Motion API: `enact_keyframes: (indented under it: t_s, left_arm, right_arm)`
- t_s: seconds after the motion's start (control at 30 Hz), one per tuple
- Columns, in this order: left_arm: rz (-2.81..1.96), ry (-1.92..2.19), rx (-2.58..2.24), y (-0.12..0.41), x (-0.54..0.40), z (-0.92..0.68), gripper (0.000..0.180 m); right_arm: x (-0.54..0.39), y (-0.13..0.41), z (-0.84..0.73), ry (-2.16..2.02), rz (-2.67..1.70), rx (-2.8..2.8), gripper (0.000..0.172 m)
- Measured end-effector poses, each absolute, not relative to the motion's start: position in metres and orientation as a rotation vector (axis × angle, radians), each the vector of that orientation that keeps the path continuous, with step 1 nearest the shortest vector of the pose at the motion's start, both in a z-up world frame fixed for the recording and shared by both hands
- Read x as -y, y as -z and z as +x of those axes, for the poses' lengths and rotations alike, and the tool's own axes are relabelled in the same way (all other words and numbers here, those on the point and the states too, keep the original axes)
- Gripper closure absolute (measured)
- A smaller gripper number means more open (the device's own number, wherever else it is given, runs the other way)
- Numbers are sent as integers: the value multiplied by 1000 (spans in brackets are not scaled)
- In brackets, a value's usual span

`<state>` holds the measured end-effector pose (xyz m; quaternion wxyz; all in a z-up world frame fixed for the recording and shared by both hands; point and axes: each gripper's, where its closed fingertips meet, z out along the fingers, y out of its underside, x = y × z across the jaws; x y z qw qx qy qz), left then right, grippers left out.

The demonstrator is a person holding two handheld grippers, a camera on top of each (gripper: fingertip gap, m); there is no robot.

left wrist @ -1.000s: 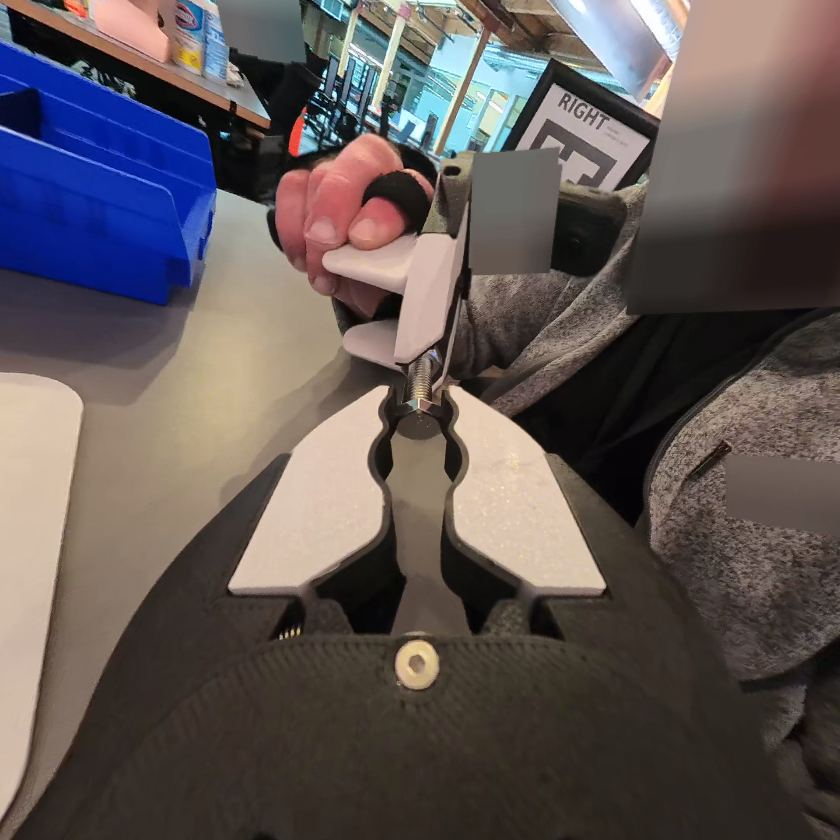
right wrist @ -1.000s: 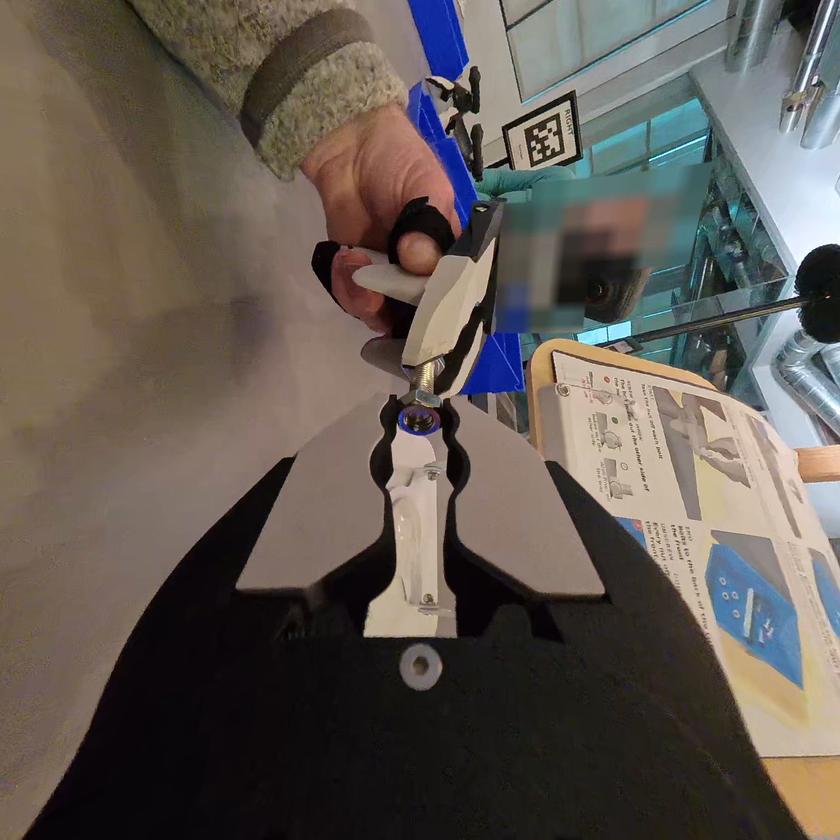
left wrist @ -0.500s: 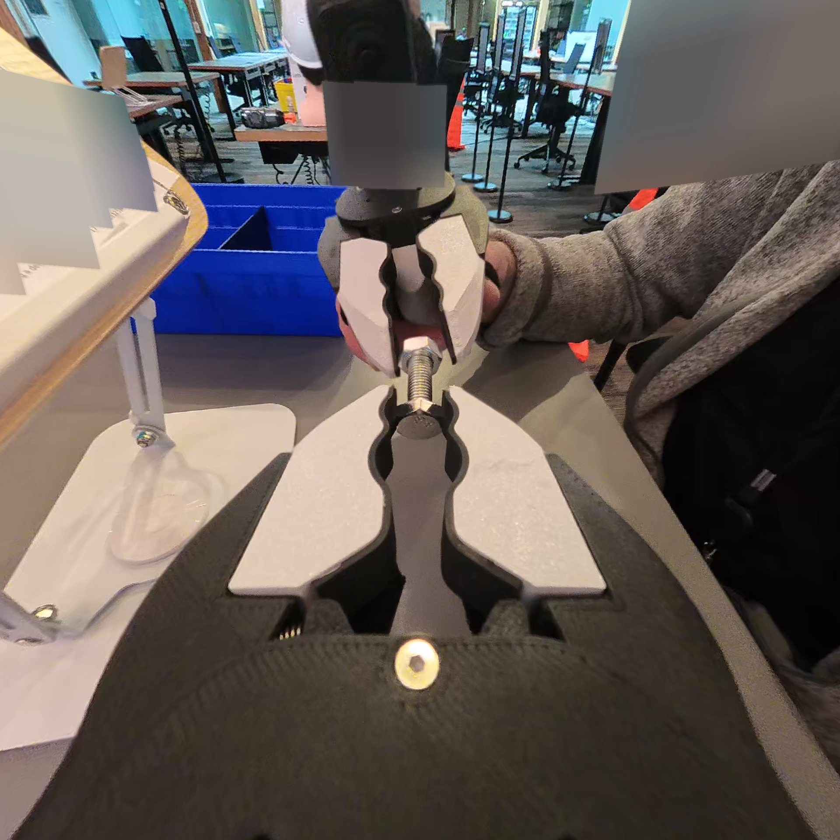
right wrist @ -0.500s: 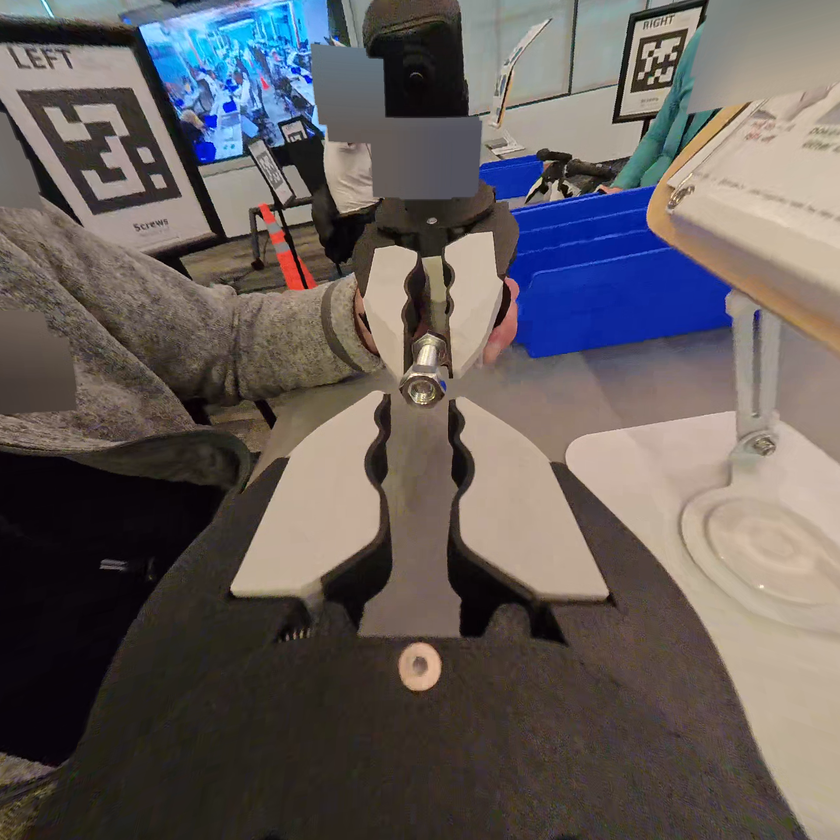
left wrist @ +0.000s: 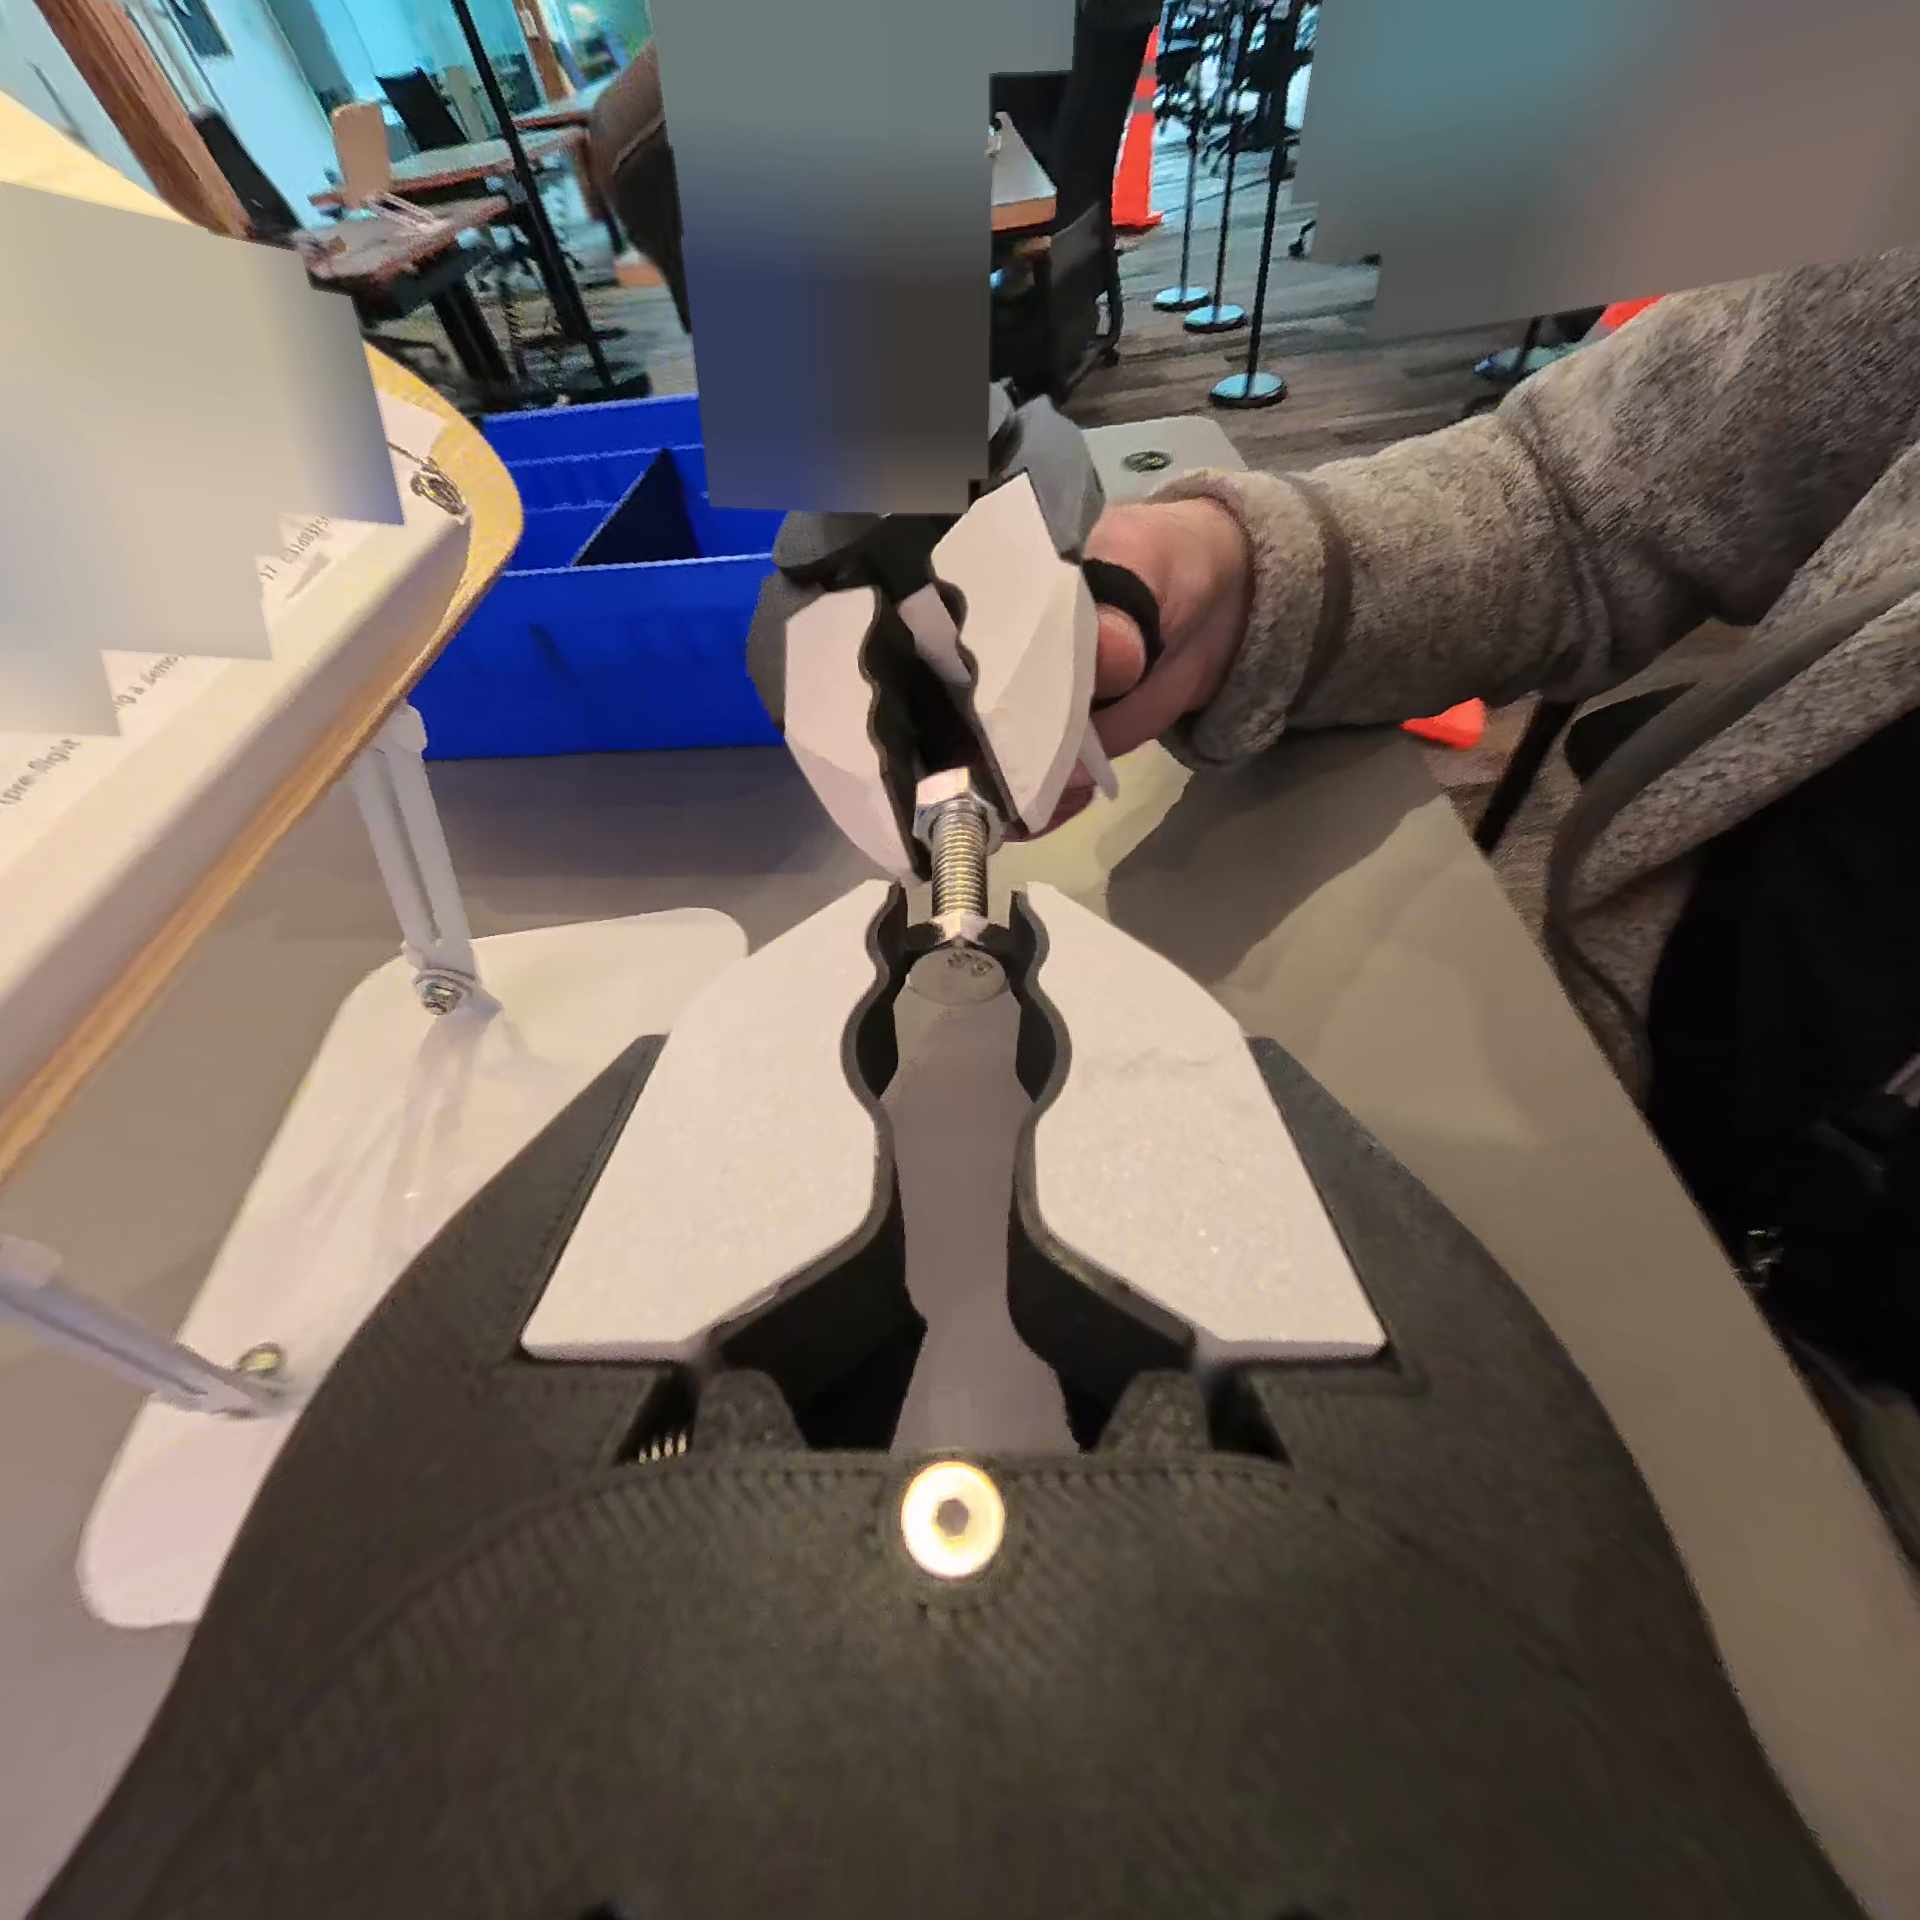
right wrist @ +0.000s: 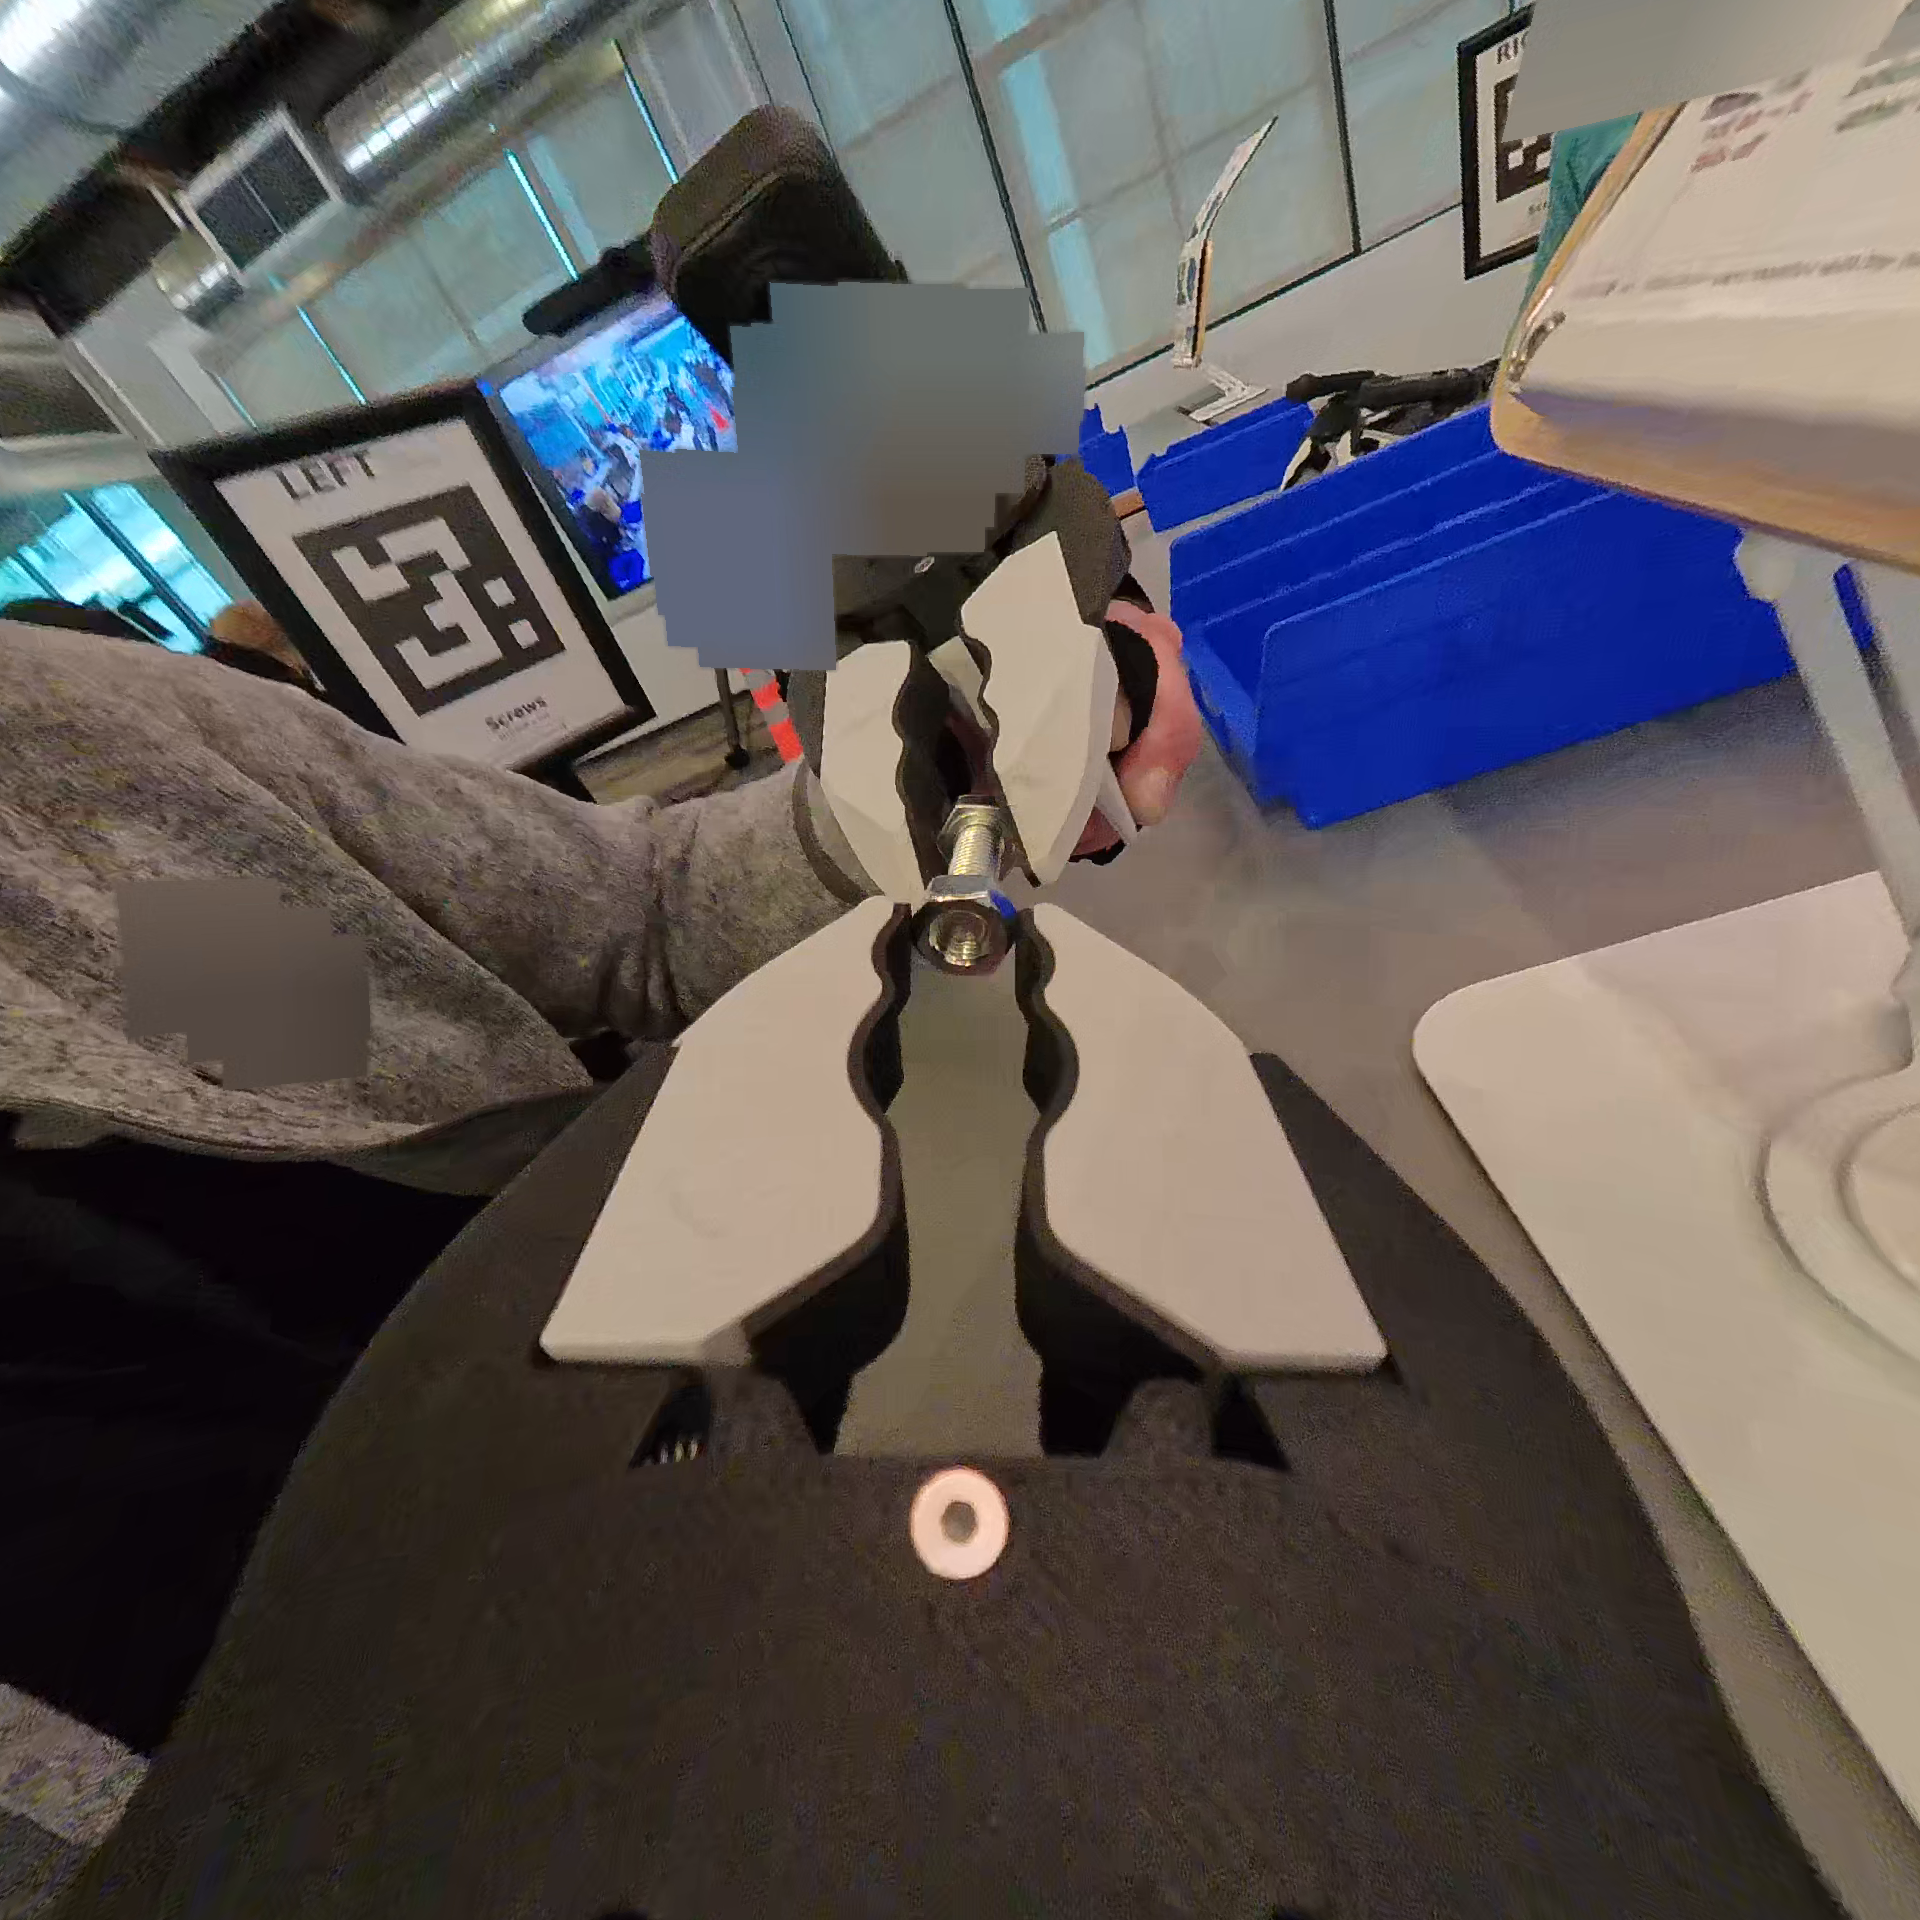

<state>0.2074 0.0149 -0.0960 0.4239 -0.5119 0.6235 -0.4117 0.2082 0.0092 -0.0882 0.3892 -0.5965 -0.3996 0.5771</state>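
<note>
A steel bolt [left wrist: 956, 862] with a hex nut [left wrist: 951, 805] on its thread spans the two grippers above the grey table [left wrist: 1351, 1039]. My left gripper [left wrist: 956, 940] is shut on the bolt's hex head [left wrist: 954, 975]. In the left wrist view the right gripper [left wrist: 935, 717] faces me, and its pads grip the nut. In the right wrist view my right gripper [right wrist: 961, 925] is shut on the nut [right wrist: 961, 930]. The bolt's thread [right wrist: 971, 847] runs away from it to the left gripper [right wrist: 966, 727], which a hand holds.
A white base plate [left wrist: 364, 1143] carries a stand with a wooden board and printed sheet [left wrist: 208, 675] beside the grippers; it also shows in the right wrist view [right wrist: 1662, 1143]. Blue bins [left wrist: 603, 644] [right wrist: 1455, 644] stand behind. A grey sleeve [right wrist: 364, 831] is close by. The tips of both grippers are at nearly the same place.
Both grippers have swung round with the bolt still between them. Half a second ago the right pads stood a little off the nut; now they press on it again, at a new roll.
</note>
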Motion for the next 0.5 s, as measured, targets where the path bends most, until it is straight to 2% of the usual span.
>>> enact_keyframes:
  t_s: [0.2,0.33,0.43,0.5]
  left_arm:
    - [-1452,1476,-1512,101,-6,201,162]
    - [-1462,1668,-1513,102,3,198,162]
    - [-1410,1664,-1511,98,3,199,163]
    - [-1398,1594,-1535,100,2,202,152]
  right_arm:
    - [-6,97,203,-781,-1343,1346,153]
    - [0,99,201,-239,-1080,1529,153]
    - [0,98,201,-158,-1040,1535,153]
    - [-2,93,204,-281,-1092,1484,153]
